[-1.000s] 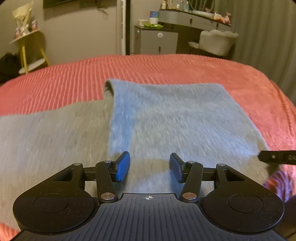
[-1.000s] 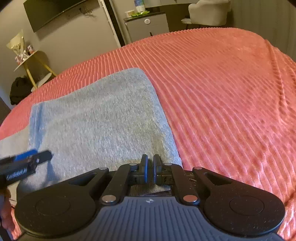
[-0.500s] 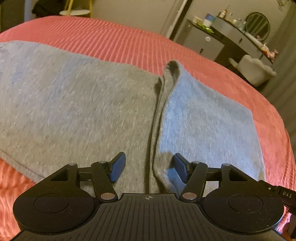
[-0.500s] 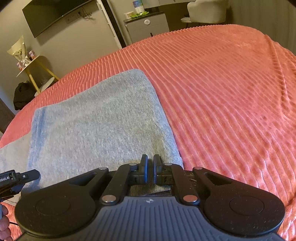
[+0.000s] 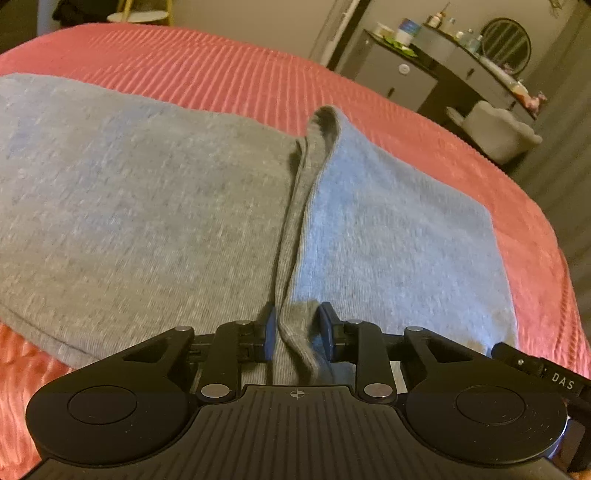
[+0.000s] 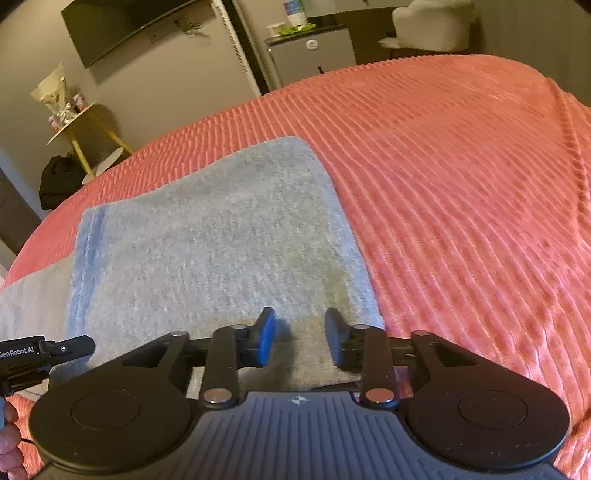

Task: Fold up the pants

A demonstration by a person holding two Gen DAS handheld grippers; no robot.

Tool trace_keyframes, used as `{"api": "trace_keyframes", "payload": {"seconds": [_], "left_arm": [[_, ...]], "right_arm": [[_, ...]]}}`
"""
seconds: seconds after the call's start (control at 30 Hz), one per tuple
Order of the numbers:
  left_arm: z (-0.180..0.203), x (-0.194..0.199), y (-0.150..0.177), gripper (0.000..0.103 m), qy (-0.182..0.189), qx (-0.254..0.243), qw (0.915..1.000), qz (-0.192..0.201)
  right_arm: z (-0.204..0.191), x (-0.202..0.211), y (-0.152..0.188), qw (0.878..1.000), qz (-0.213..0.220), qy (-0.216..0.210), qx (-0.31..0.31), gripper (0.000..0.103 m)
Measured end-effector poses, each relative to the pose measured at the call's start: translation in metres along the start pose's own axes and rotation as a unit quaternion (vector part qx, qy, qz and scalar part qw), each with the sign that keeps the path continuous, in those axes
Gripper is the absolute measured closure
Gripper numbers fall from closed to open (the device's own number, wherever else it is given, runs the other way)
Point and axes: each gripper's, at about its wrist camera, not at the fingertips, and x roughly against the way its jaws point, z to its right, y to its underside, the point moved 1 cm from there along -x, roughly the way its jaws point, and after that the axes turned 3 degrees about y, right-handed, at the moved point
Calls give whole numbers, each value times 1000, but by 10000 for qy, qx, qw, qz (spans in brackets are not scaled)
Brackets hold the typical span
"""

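Grey pants (image 5: 147, 221) lie flat on the red ribbed bedspread (image 5: 221, 74). One part is folded over the rest, and its raised edge (image 5: 295, 236) runs away from me. My left gripper (image 5: 297, 332) is shut on the near end of that folded edge. In the right wrist view the folded part of the pants (image 6: 221, 240) lies flat, and my right gripper (image 6: 300, 338) is open just above its near edge with nothing between the fingers. The left gripper's side (image 6: 48, 350) shows at that view's left.
The red bedspread (image 6: 461, 184) stretches wide to the right of the pants. Beyond the bed stand a grey cabinet (image 6: 310, 55), a white chair (image 5: 495, 133), a dresser with a round mirror (image 5: 506, 40), a yellow-legged side table (image 6: 85, 129) and a wall TV (image 6: 122, 26).
My left gripper has closed on the folded edge of the pants. My right gripper has opened and let go of the pants' near edge.
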Motion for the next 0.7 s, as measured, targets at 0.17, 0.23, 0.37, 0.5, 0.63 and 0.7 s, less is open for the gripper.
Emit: {"api": "trace_keyframes", "payload": {"seconds": [0.17,0.23,0.37,0.5,0.63,0.7], "left_arm": [[-2,-10,-1,63,90,-70,9999,-48],[2,-12,-1,63,94,-224,9997,-13],[2,-11,0,81,141,-327,9993,141],[1,4,-2,89,247,-176,9988,376],[4,19,1,90,-4,-181,9971,739],[10,13,3,98,-1037,-406,9898,890]], "right_arm": [[-10,-1,1,9997,7,-45,239,52],[-14,-2,2,9994,11,-29,346,47],[-20,-2,4,9989,33,13,462,42],[-16,0,4,9994,125,-74,317,42],[-5,5,3,9992,244,-299,-67,42],[-2,4,3,9988,233,-382,-188,42]]}}
